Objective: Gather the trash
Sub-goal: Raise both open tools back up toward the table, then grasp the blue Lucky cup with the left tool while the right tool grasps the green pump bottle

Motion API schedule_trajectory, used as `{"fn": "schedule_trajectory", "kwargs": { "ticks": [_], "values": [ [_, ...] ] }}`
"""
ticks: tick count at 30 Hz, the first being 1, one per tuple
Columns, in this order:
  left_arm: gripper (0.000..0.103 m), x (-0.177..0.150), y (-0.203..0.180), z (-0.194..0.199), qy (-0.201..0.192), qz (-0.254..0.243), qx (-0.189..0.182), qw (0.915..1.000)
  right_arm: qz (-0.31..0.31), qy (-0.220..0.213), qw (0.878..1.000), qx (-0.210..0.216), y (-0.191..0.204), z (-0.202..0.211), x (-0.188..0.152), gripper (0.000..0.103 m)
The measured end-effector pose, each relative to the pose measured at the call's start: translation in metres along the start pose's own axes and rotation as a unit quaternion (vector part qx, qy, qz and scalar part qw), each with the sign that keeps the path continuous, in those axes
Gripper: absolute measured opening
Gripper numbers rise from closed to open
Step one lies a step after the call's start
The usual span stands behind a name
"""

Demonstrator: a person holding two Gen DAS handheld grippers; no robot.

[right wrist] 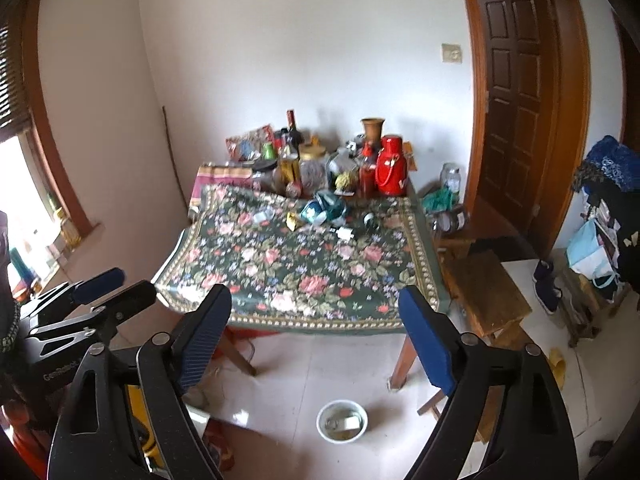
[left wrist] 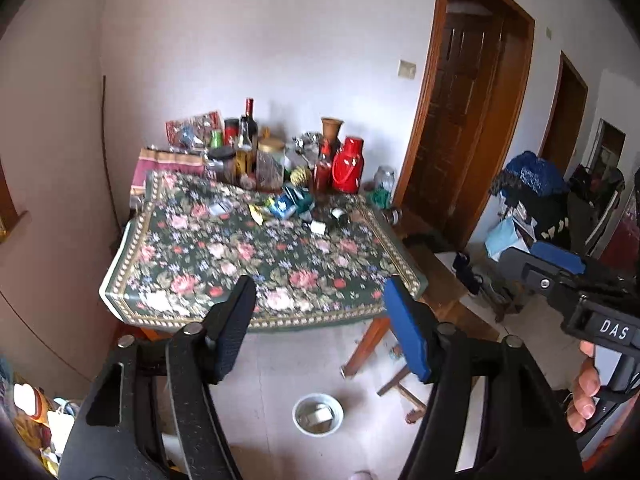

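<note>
A table under a dark floral cloth stands against the wall. Litter lies across its far middle: a crumpled blue wrapper, a yellow wrapper, a clear plastic piece and a small white scrap. My left gripper hangs open and empty above the floor, short of the table's near edge. My right gripper is beside it, open wide and also empty. A hand holds it.
Bottles, jars, a clay vase and a red thermos crowd the table's back. A white bowl sits on the tiled floor under the near edge. A wooden stool and dark shoes stand right, near brown doors.
</note>
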State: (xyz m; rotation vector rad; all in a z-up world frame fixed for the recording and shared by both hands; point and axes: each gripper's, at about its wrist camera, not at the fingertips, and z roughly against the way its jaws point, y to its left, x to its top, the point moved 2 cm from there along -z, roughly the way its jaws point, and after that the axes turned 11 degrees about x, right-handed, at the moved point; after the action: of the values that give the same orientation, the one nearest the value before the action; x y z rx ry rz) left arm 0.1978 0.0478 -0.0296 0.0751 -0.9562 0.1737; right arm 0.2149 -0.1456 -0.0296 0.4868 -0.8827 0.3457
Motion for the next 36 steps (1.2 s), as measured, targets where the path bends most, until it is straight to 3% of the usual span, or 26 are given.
{"fn": "schedule_trajectory", "kwargs": {
  "ticks": [12, 27, 36],
  "values": [
    [0.068, 0.025, -0.008, -0.054, 0.02, -0.007, 0.0, 0.9998, -0.016, 0.007, 1.0, -0.007, -0.028, -0.03, 0.02, 0.085],
    [0.068, 0.128, -0.074, -0.175, 0.008, 0.007, 0.017, 0.9998, 0.006, 0.029, 0.999, 0.033, -0.111, -0.106, 0.111, 0.085],
    [0.068, 0.147, -0.078, -0.241, 0.048, 0.025, 0.042, 0.9977, -0.005, 0.061, 0.997, 0.051, -0.151, -0.166, 0.14, 0.085]
  ]
}}
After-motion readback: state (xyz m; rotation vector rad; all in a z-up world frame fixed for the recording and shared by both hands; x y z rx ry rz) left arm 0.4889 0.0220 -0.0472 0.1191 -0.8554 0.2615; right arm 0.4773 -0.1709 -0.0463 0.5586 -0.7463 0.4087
